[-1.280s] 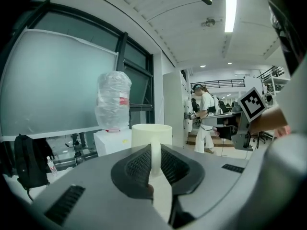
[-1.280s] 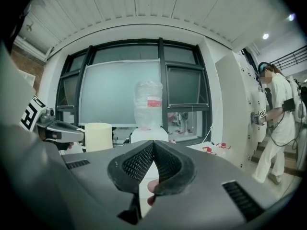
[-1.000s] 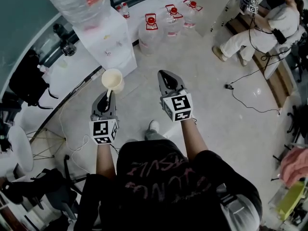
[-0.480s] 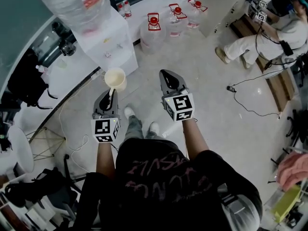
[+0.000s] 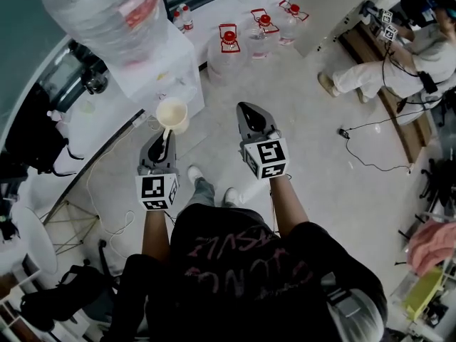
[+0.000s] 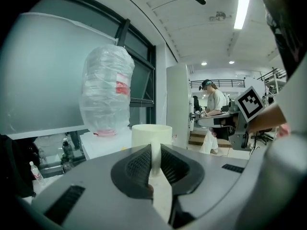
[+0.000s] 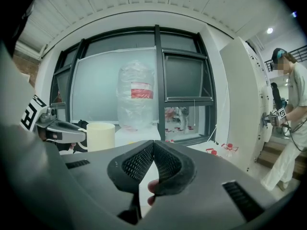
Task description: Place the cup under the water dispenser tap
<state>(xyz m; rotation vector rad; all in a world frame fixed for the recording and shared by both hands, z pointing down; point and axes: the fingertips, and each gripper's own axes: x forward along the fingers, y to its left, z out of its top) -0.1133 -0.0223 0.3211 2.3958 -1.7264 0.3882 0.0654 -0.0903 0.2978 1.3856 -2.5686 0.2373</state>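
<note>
A cream cup (image 5: 173,114) hangs by its handle from my left gripper (image 5: 164,135), which is shut on that handle. In the left gripper view the handle (image 6: 155,158) runs between the dark pads and the cup body (image 6: 151,135) stands upright just past them. The white water dispenser (image 5: 158,70) with its clear bottle (image 5: 100,13) stands just ahead and to the left of the cup; its taps are not visible. My right gripper (image 5: 248,110) hovers beside the cup on the right, shut on nothing. From the right gripper (image 7: 153,145) the cup (image 7: 100,136) shows at the left, the bottle (image 7: 136,97) behind it.
Water jugs with red caps (image 5: 226,45) stand on the floor behind the dispenser. A white cabinet (image 5: 320,6) rises at the back right, with a seated person (image 5: 385,63) and floor cables (image 5: 360,141) beyond. A dark camera stand (image 5: 92,80) and cords (image 5: 107,191) lie to the left.
Both grippers and the cup have moved forward towards the dispenser, which now looms closer and larger in the head view. The grip on the cup handle is unchanged.
</note>
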